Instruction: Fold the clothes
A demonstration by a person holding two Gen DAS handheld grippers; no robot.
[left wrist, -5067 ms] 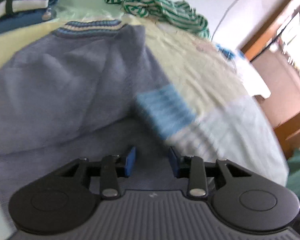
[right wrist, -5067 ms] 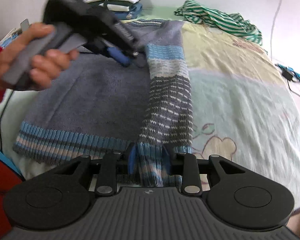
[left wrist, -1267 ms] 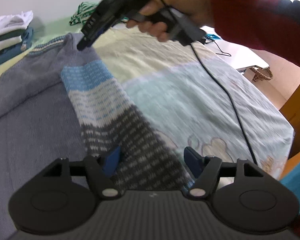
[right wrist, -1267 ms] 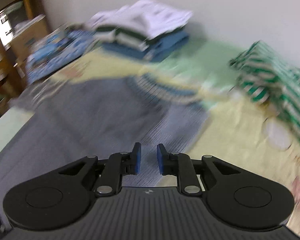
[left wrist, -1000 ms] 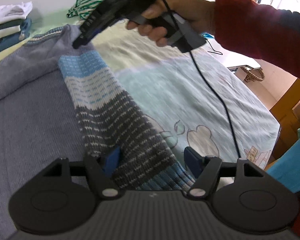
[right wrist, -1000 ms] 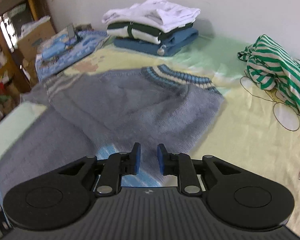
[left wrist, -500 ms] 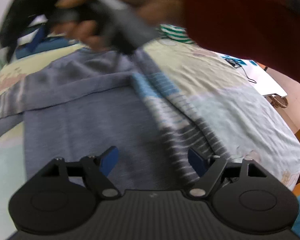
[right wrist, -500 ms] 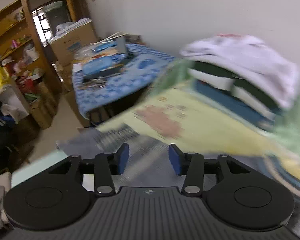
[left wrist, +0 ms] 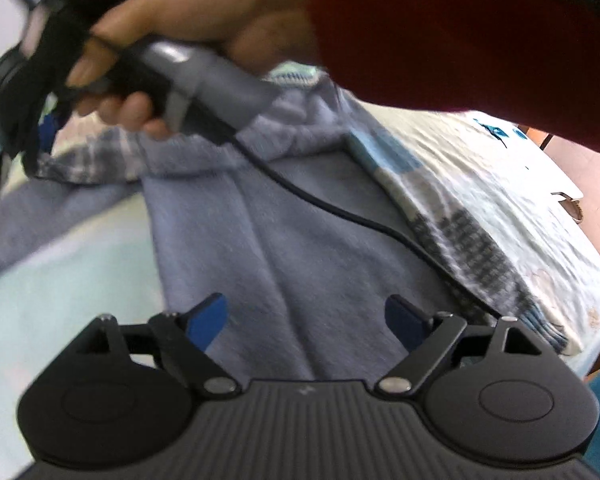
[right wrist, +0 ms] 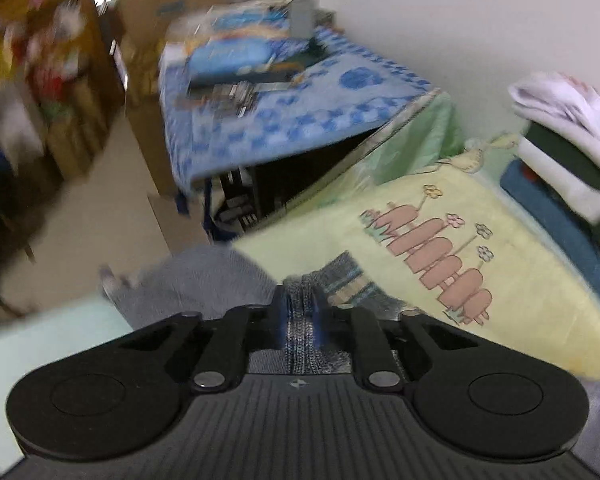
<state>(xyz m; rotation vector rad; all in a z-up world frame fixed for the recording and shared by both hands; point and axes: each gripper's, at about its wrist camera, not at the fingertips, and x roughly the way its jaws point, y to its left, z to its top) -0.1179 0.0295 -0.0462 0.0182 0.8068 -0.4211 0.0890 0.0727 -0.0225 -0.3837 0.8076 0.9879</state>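
The right claw [right wrist: 300,312], just closed, pinches the sweater's [left wrist: 300,220] loose sleeve [right wrist: 300,320] at the bed's [right wrist: 500,260] left edge, the body lying toward the wide-open, empty left claw [left wrist: 306,316].

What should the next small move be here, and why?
Probably carry the pinched left sleeve across onto the sweater body. The right hand-held gripper has just been closing and now clamps that knit near the bed's edge, while the other sleeve already lies folded along the body. The left hand-held gripper hangs open above it, holding nothing.
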